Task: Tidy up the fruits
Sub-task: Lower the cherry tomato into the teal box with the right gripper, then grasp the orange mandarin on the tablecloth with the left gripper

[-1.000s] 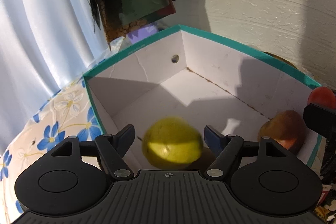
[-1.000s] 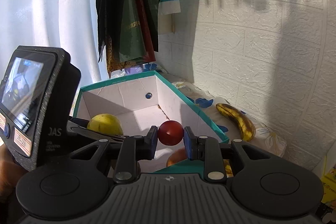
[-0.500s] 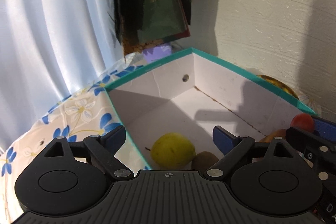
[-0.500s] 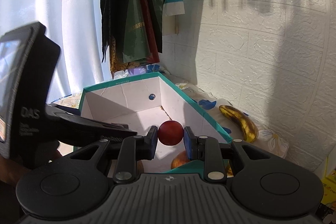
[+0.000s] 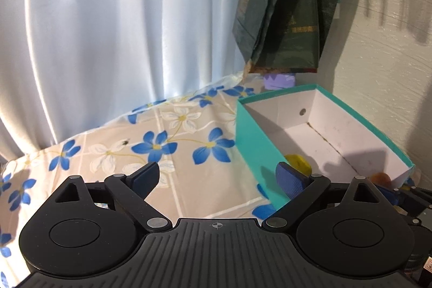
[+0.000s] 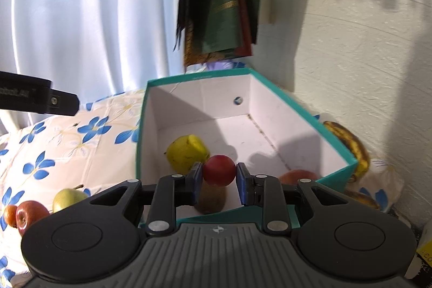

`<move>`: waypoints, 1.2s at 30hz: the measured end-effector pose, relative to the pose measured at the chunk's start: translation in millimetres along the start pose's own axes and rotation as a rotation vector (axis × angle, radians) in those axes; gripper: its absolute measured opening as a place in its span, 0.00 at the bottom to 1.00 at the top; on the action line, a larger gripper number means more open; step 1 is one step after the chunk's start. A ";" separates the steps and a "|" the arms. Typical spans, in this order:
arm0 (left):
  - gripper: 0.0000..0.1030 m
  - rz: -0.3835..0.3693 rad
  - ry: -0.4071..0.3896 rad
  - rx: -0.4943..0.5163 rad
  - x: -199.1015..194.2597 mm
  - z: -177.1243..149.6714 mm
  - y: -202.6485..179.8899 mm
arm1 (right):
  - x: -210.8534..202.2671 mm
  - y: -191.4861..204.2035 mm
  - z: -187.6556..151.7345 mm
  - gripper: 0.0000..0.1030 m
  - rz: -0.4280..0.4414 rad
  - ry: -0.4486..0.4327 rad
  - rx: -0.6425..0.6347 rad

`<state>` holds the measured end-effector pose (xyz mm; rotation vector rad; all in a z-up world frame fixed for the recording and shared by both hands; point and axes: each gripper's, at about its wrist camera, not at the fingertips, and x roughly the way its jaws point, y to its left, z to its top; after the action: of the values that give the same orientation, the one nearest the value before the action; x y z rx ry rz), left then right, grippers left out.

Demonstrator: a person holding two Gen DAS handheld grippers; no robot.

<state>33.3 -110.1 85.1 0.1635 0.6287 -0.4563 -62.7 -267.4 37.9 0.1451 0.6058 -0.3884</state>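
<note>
A table covered by a beige cloth (image 5: 172, 142) printed with blue and white flowers stands in a corner of the room, with a pale curtain (image 5: 108, 18) behind it and a white textured wall (image 6: 351, 58) to the right. Dark green bags (image 5: 283, 18) hang where curtain and wall meet.

An open box (image 6: 337, 150), teal outside and white inside, sits at the far right of the table, close to the wall. In its near left corner lies a yellow fruit (image 6: 187, 153); a brown fruit (image 6: 212, 199) and an orange-red one (image 6: 297, 176) lie against its near wall.

The right gripper (image 6: 219, 180) is clamped on a small red fruit (image 6: 218, 170), held over the near end of the box. The left gripper (image 5: 216, 177) is empty; its jaws have just been spreading and stand wide apart over the cloth, left of the box.

Bananas (image 6: 351, 147) lie between the box and the wall. On the cloth near the table's left front edge sit a green pear (image 6: 67, 200), a red apple (image 6: 29, 212) and a small orange fruit (image 6: 9, 215), touching one another.
</note>
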 end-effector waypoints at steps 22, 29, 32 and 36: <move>0.94 0.097 0.070 -0.076 -25.7 -41.0 38.7 | 4.9 21.3 -7.5 0.65 -0.028 0.000 -0.114; 0.96 0.059 0.074 -0.090 -38.8 -62.7 53.1 | -15.4 24.9 -3.3 0.91 -0.018 -0.056 -0.121; 0.96 0.022 0.095 -0.101 -44.0 -77.8 60.5 | -28.7 30.8 -0.5 0.98 0.008 -0.095 -0.121; 0.96 0.001 0.131 -0.129 -46.7 -100.1 69.9 | -46.1 43.8 0.7 1.00 0.074 -0.145 -0.129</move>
<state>-21.0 -2.7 33.8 0.0714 0.7847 -0.4050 -79.7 -213.0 66.1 0.0158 0.4794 -0.2846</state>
